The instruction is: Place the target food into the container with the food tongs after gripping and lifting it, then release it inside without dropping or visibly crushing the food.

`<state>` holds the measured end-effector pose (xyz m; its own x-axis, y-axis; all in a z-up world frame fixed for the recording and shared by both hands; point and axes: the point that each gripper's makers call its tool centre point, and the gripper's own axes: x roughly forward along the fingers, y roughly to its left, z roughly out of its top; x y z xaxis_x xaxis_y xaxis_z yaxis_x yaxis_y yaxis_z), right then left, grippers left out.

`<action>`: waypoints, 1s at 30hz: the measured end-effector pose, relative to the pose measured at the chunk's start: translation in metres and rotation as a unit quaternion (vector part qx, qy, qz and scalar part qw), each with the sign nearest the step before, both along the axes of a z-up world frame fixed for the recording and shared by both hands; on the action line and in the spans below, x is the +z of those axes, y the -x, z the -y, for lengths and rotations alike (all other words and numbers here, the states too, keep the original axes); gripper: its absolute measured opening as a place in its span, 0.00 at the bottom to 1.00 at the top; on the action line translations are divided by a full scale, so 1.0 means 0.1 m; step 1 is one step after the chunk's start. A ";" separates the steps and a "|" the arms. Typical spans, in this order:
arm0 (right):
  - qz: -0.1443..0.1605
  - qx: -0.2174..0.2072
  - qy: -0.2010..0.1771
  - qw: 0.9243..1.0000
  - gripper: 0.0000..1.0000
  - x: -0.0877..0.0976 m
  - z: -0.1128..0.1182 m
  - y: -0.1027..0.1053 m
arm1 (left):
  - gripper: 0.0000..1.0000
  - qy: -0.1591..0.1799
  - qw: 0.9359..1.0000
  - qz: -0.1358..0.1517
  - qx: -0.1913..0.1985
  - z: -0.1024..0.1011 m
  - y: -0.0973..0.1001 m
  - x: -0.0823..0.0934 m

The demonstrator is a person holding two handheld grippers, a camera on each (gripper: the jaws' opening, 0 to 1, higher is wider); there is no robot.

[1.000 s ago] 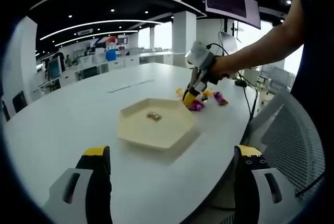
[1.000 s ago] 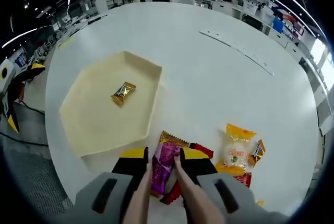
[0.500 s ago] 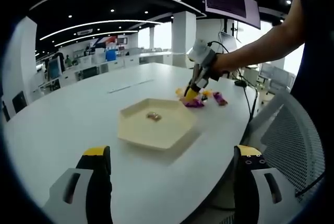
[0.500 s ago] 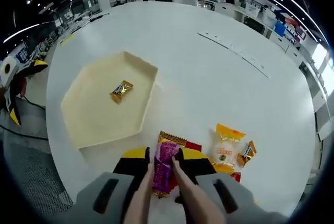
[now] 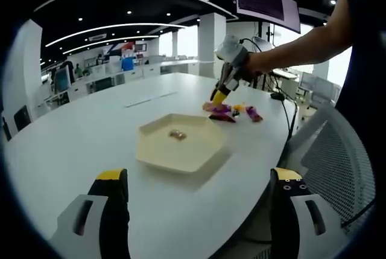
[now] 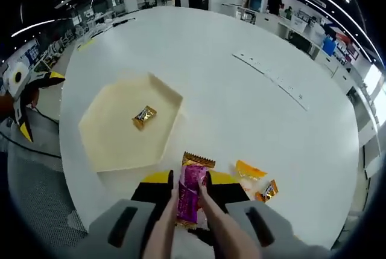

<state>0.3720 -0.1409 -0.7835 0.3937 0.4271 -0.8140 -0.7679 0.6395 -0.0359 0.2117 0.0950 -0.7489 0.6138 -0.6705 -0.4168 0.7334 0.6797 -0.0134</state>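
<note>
My right gripper [image 6: 189, 182] is shut on a purple snack packet [image 6: 189, 189], pinched between its beige tong fingers [image 6: 164, 223] and held above the white table. A cream hexagonal tray [image 6: 108, 144] lies ahead to the left, with a small gold candy [image 6: 143, 116] inside. In the left gripper view the right gripper [image 5: 221, 93] hangs over the snack pile beyond the tray [image 5: 158, 150], the purple packet [image 5: 217, 107] dangling under its tip. My left gripper [image 5: 202, 211] stands open and empty near the table's front edge.
Orange snack packets [image 6: 249, 169] and another small one [image 6: 266, 191] lie on the table to the right, under the held packet. A person's arm [image 5: 301, 47] reaches in from the right. A mesh chair [image 5: 335, 162] stands by the table edge. The left gripper [image 6: 24, 90] shows at the far left.
The right gripper has risen off the snack pile with the purple packet in its tongs; the table looks farther below. The left gripper has not moved.
</note>
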 end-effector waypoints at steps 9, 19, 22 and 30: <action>0.017 0.027 -0.001 1.000 0.21 0.31 -0.11 -0.08 | 0.95 -0.001 1.000 0.000 -0.002 0.00 0.00 0.00; 0.030 0.050 -0.014 0.998 0.21 0.63 -0.28 -0.12 | 0.95 -0.001 1.000 0.001 -0.003 0.01 0.01 0.00; 0.032 0.060 -0.017 0.998 0.21 0.71 -0.37 -0.10 | 0.95 0.000 1.000 0.001 -0.003 0.01 0.01 0.00; 0.033 0.086 -0.024 0.995 0.21 0.90 -0.65 -0.06 | 0.95 0.001 1.000 0.003 -0.001 0.01 0.01 0.01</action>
<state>0.3781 -0.0759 -0.6935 0.3622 0.5301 -0.7667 -0.8637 0.5002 -0.0622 0.2111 0.0943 -0.7476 0.6146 -0.6731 -0.4114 0.7355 0.6775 -0.0097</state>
